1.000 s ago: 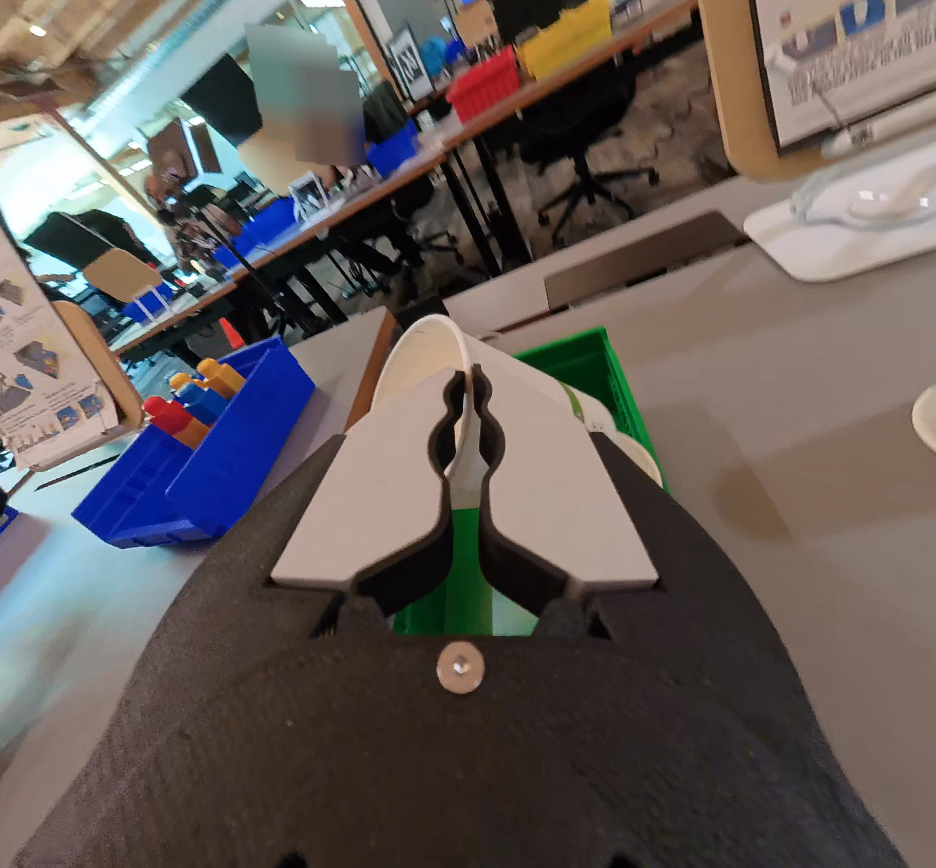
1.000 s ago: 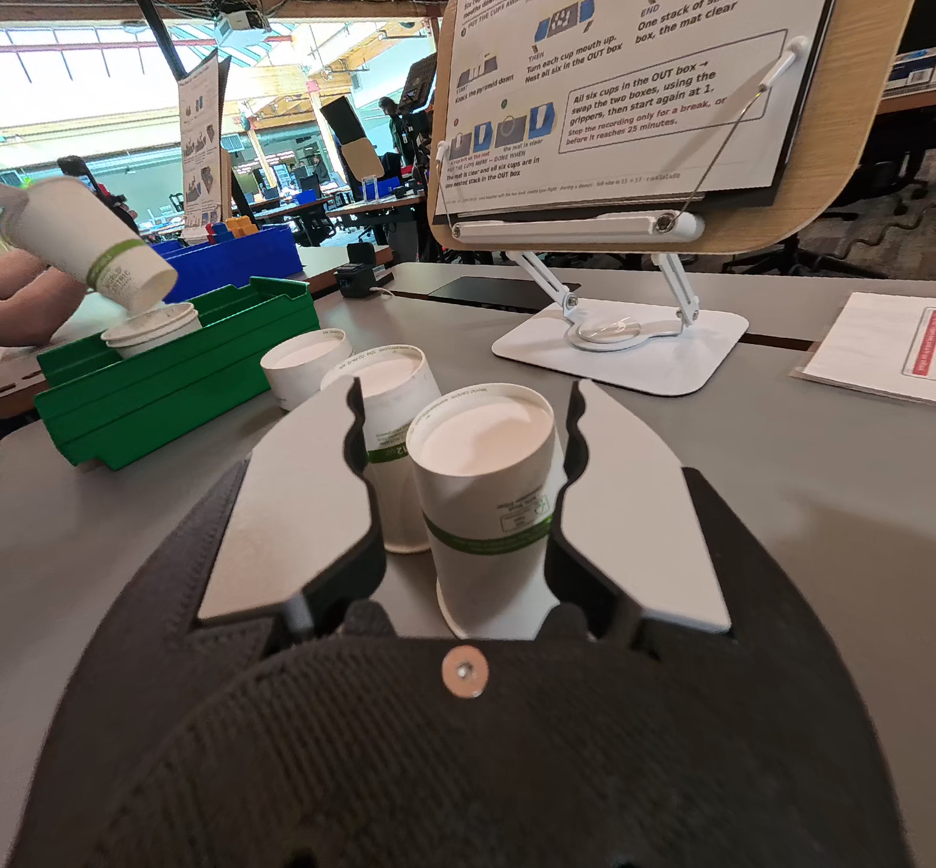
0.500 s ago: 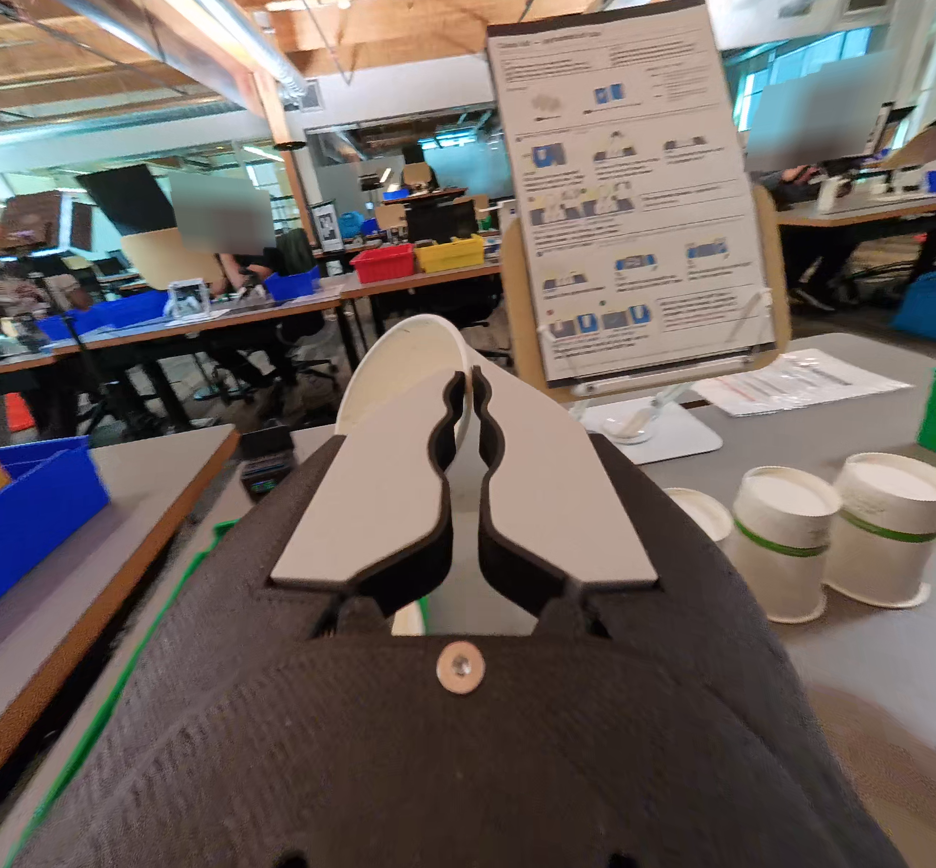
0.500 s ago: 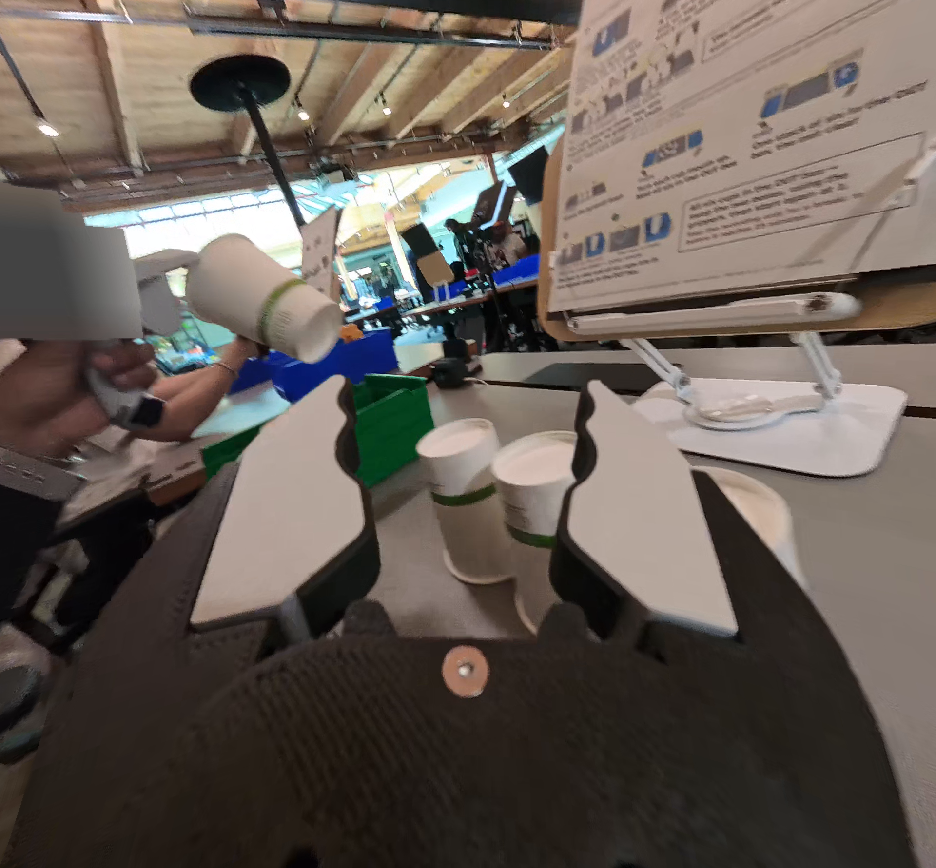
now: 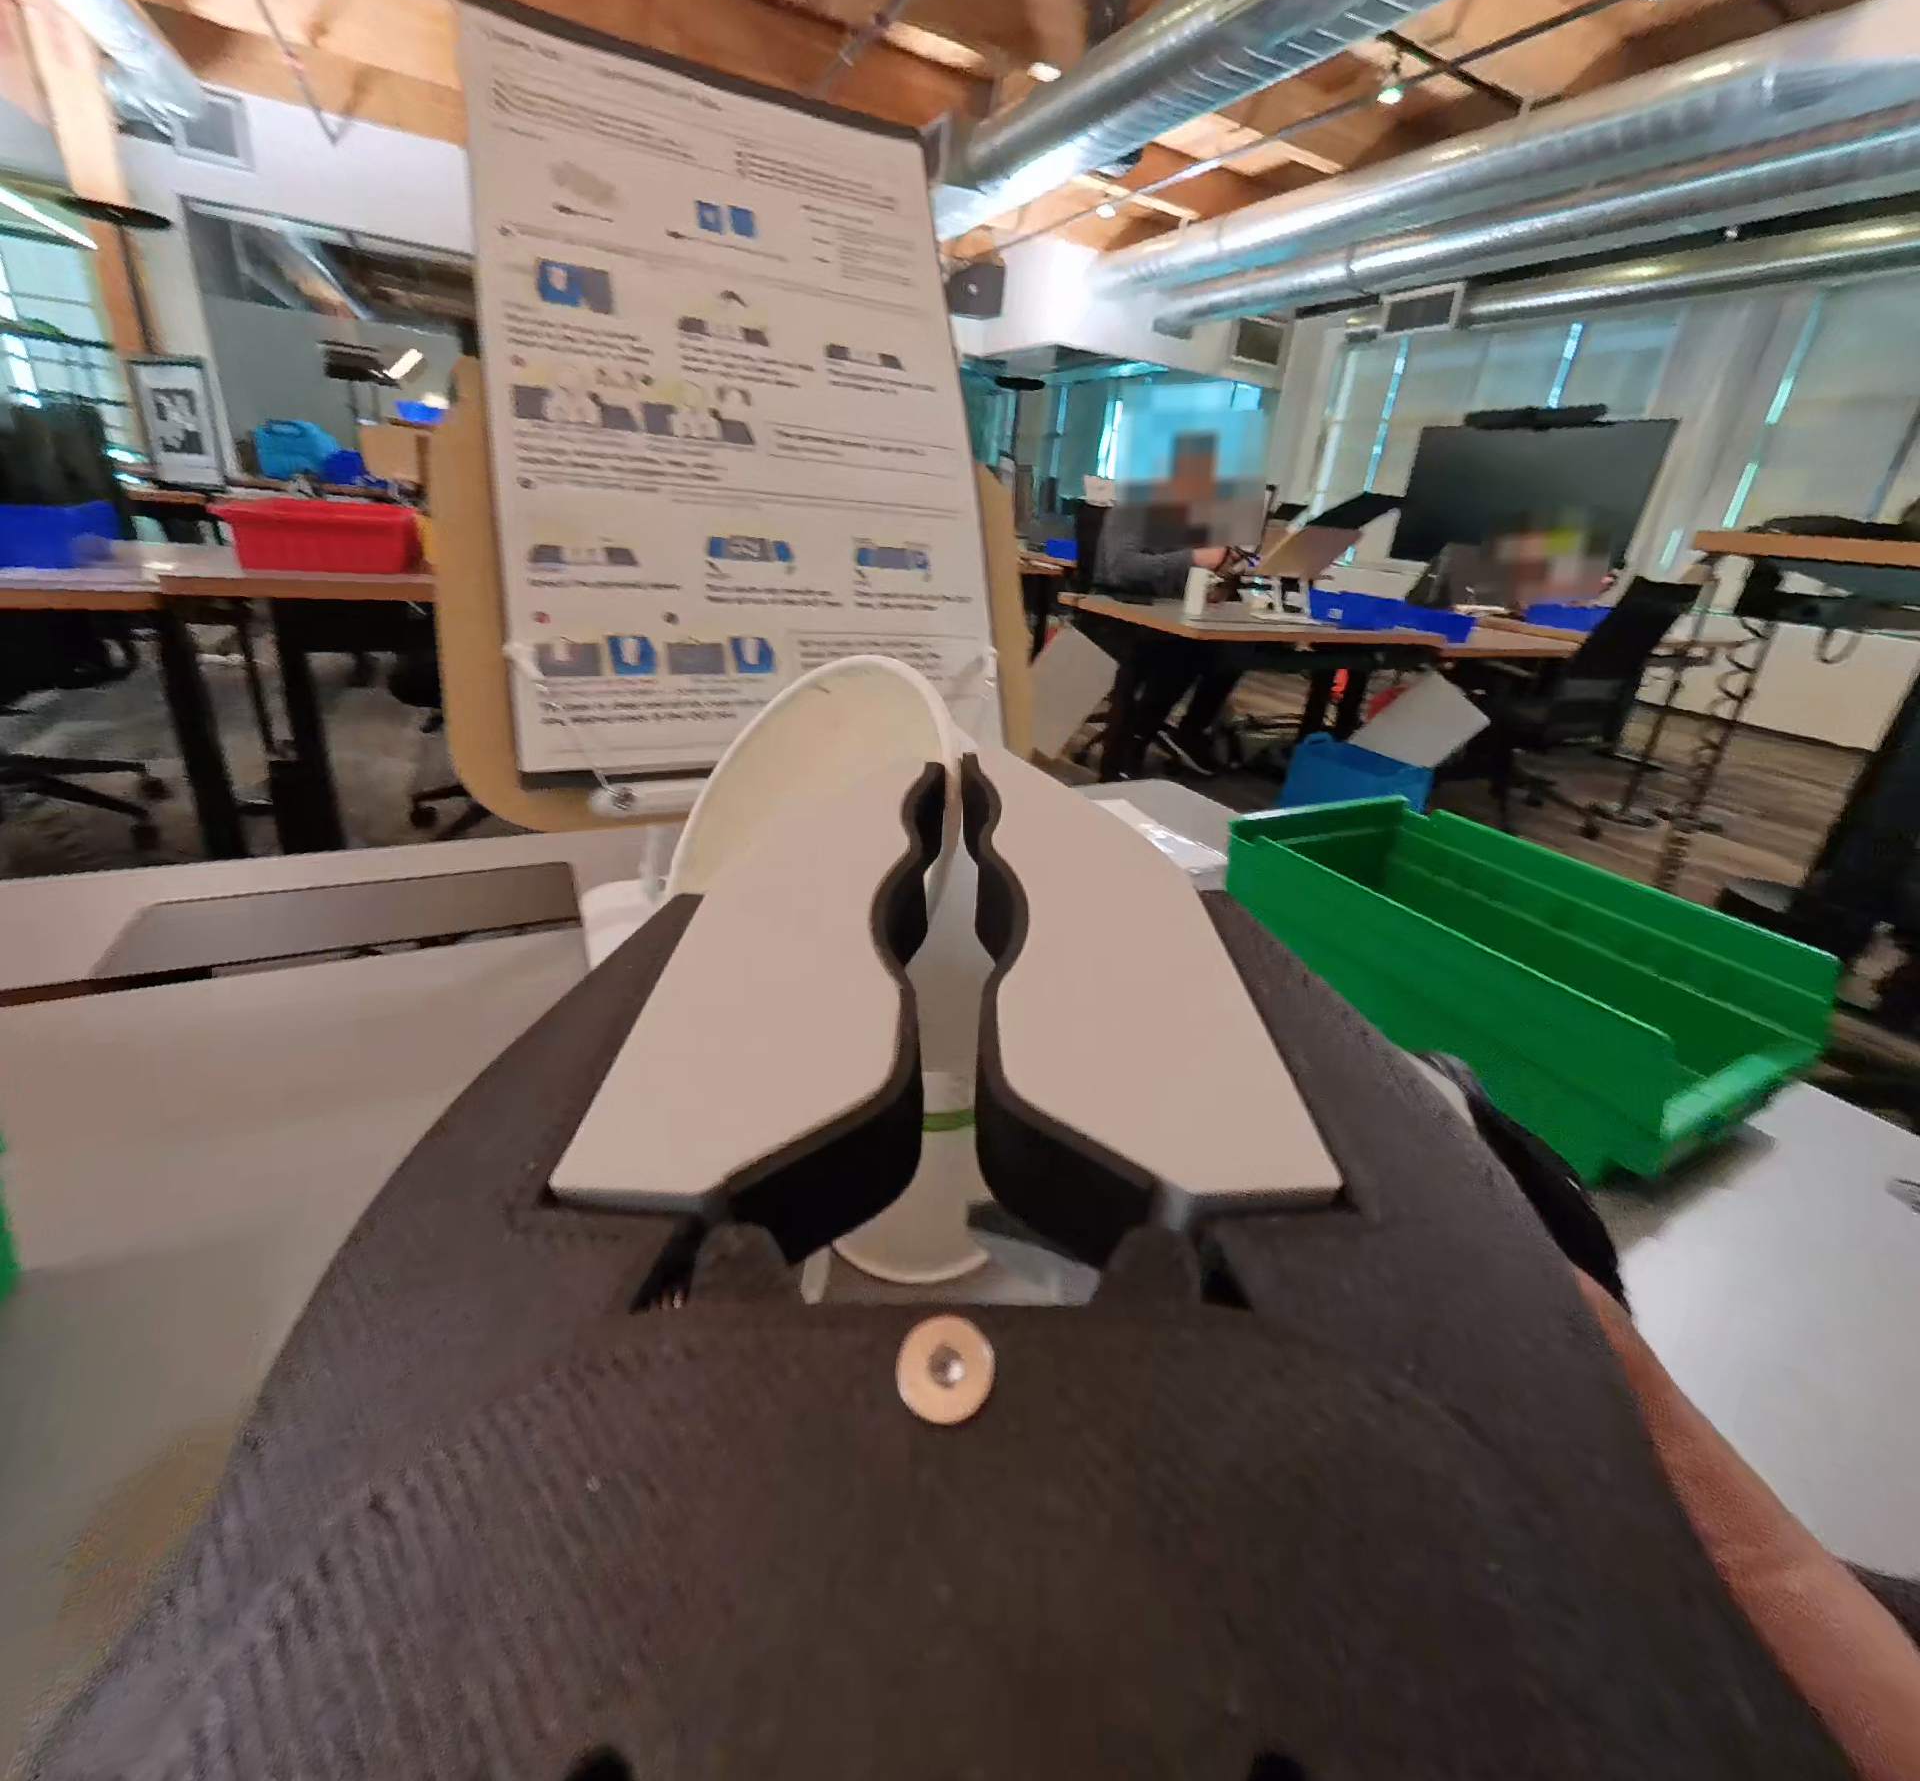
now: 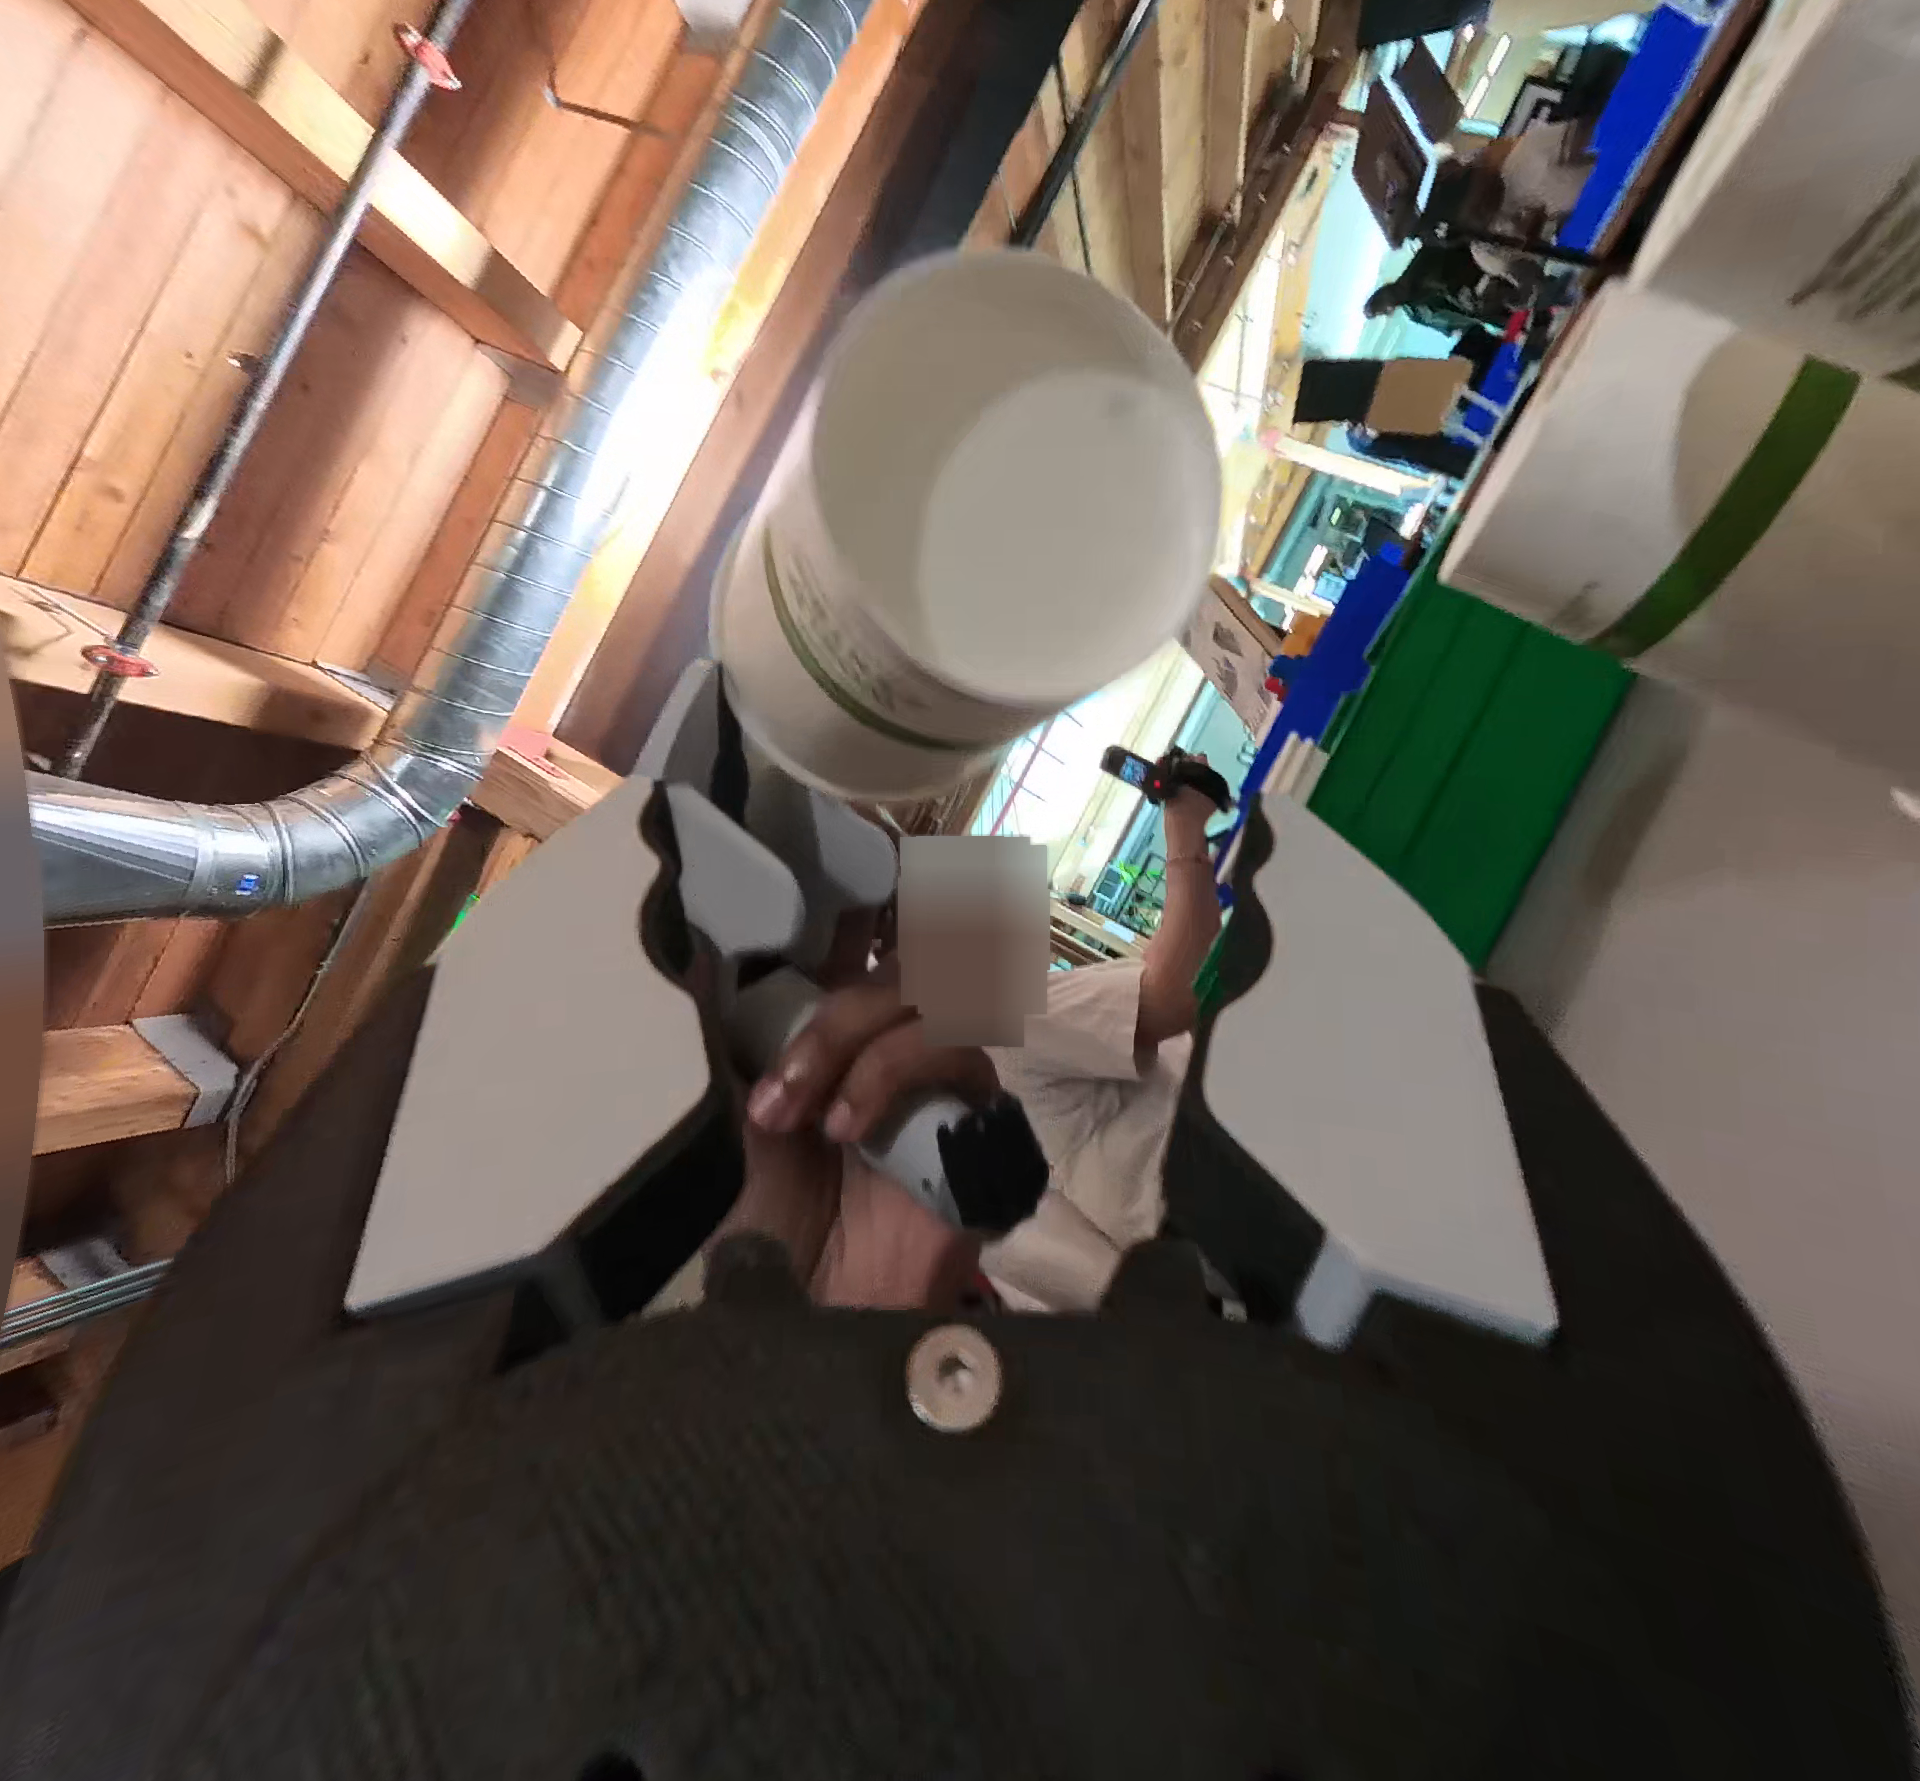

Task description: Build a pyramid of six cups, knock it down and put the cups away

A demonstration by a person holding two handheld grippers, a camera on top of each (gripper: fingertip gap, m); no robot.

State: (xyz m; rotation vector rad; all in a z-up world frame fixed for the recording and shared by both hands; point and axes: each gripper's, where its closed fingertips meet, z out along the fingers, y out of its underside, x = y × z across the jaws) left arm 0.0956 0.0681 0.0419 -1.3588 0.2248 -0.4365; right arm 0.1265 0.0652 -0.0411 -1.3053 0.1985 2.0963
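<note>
1. L gripper (image 5: 954, 775): jaws closed, pinching the wall of a white paper cup (image 5: 790, 786) just under its rim. One finger is inside the mouth, the other outside.
2. Cup is off the table, tilted. Mouth faces up and away in the L wrist view, green-banded base end sits low between the fingers. In the R wrist view the same cup (image 6: 966, 526) is in the air, base toward the cam.
3. R gripper (image 6: 956, 806): jaws wide apart, nothing between them. View is rolled hard sideways and aimed at the L gripper and the hand (image 6: 831, 1087) holding it.
4. Nearest to R: two more paper cups (image 6: 1714, 484), green bands, close together at the frame edge. Can't tell if they touch.
5. Around: green bin (image 5: 1538, 962) on the grey table (image 5: 260, 1056), R of the L gripper, looks empty from here. Instruction sheet on stand (image 5: 717, 381) is right behind the held cup.
</note>
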